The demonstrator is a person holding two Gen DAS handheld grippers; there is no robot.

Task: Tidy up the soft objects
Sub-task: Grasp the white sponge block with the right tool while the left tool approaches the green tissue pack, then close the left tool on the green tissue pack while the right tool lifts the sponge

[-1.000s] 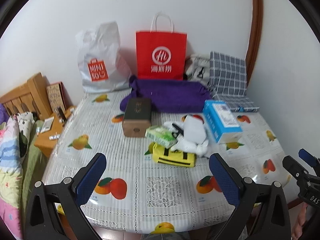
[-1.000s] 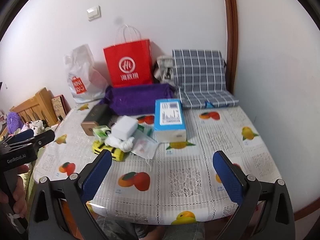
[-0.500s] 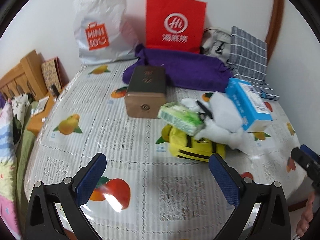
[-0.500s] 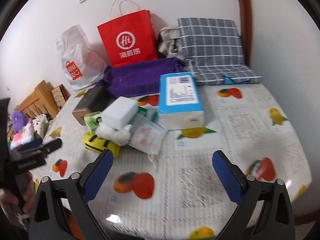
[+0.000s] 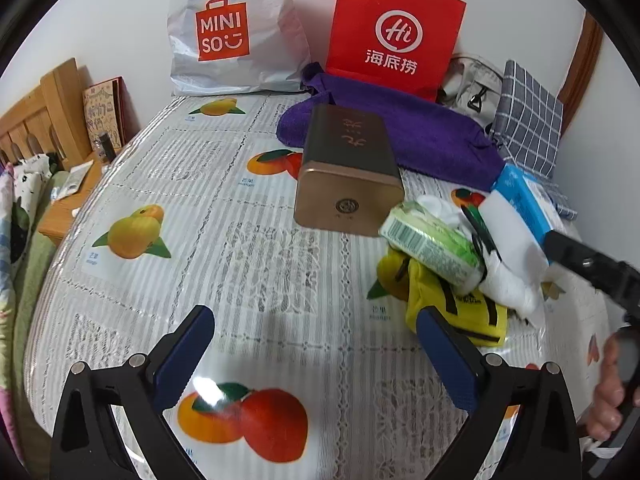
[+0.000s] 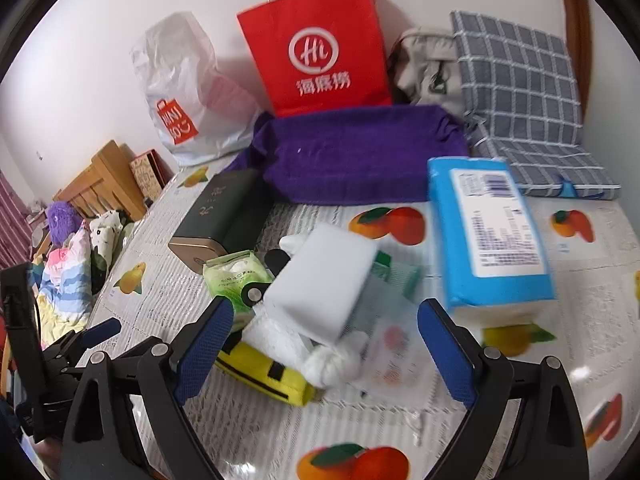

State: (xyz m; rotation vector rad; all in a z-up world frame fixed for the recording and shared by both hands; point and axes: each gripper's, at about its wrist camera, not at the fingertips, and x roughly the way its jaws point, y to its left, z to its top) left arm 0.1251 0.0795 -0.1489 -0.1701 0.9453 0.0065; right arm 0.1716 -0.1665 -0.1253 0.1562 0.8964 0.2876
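— Both grippers have pushed in closer over the last second; the pile fills far more of each view. How do they sit?

— I have the left gripper [image 5: 314, 354] low over the fruit-print tablecloth [image 5: 200, 208], level, jaws spread wide with nothing between them. Its right finger [image 5: 444, 356] is just beside the yellow pouch [image 5: 452, 312]. I cannot tell whether they touch.

— And the right?

— I hold the right gripper [image 6: 324, 344] tilted down over the heap, jaws released and empty. The white foam block [image 6: 320, 280] lies between its 2 fingers in the view, above white cloth [image 6: 332, 358]. The green tissue pack [image 6: 234, 276] is by its left finger.

— Where is everything else?

— The blue tissue pack [image 6: 488, 232] lies right of the block, the gold-edged tin [image 5: 348, 172] left of it, the purple towel [image 6: 360, 152] behind, near the red paper bag [image 6: 316, 44]. In the left view I see my right hand [image 5: 612, 392] gripping its handle at the edge.
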